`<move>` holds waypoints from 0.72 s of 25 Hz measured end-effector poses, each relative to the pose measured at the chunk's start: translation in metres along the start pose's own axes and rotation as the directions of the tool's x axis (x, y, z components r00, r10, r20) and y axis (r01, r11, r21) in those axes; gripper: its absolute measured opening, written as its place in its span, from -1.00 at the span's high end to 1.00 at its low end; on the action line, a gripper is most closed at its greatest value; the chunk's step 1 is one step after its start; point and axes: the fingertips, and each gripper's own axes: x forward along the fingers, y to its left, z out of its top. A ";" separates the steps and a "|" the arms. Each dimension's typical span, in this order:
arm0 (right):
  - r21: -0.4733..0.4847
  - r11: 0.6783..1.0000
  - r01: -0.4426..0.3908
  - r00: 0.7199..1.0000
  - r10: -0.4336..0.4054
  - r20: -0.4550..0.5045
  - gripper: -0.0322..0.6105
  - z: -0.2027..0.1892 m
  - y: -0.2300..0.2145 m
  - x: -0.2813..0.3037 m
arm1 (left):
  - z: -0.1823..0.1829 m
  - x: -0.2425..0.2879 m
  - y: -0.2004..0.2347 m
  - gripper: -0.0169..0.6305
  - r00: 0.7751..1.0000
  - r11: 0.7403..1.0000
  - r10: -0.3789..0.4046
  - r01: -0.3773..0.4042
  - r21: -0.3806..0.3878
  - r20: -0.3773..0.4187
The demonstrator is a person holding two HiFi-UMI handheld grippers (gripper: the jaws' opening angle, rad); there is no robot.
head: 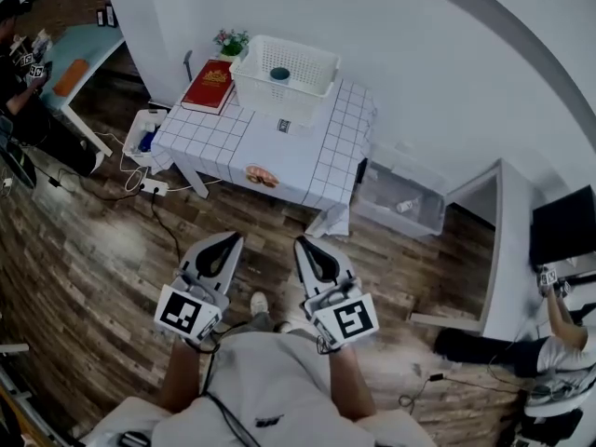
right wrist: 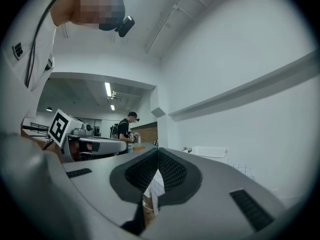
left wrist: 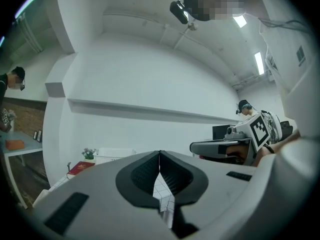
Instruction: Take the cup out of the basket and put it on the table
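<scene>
Step in hand (judged): approach. Both grippers were well short of the worktop (head: 279, 155), with bare wooden floor (head: 112, 250) between.

- Left gripper (head: 224, 245): jaws together, nothing between them; held level.
- Right gripper (head: 306, 247): jaws together, empty; held level beside the left.

Task object: teal cup (head: 279, 74), upright inside the white slatted basket (head: 300, 97) at the far side of the worktop, apart from the basket walls.

Notes for doing it well (judgement):
- Close in until the basket sits under the reach, not at full stretch.
- Open one gripper before it crosses the basket rim.
- Descend from above and take the cup by its wall.
- Lift straight up until clear of the rim, then set it on the bare checked cloth in front of the basket.

Containers:
- Basket: the cup only, as far as could be seen.
- Clear bin (head: 430, 214) on the floor right of the worktop: one small pale item, unidentified.
- Small white bin (head: 137, 124) at the left: something blue.
</scene>
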 end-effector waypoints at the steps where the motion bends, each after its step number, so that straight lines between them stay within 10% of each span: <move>1: -0.001 1.000 0.006 1.000 -0.006 0.001 0.86 0.000 -0.002 0.005 | 0.000 0.003 0.005 0.92 1.000 1.000 -0.005 0.005 -0.003 0.000; 18: -0.005 1.000 0.005 1.000 -0.005 -0.016 0.86 -0.004 -0.079 0.068 | -0.002 0.084 0.054 0.92 1.000 0.999 0.018 -0.019 -0.031 -0.012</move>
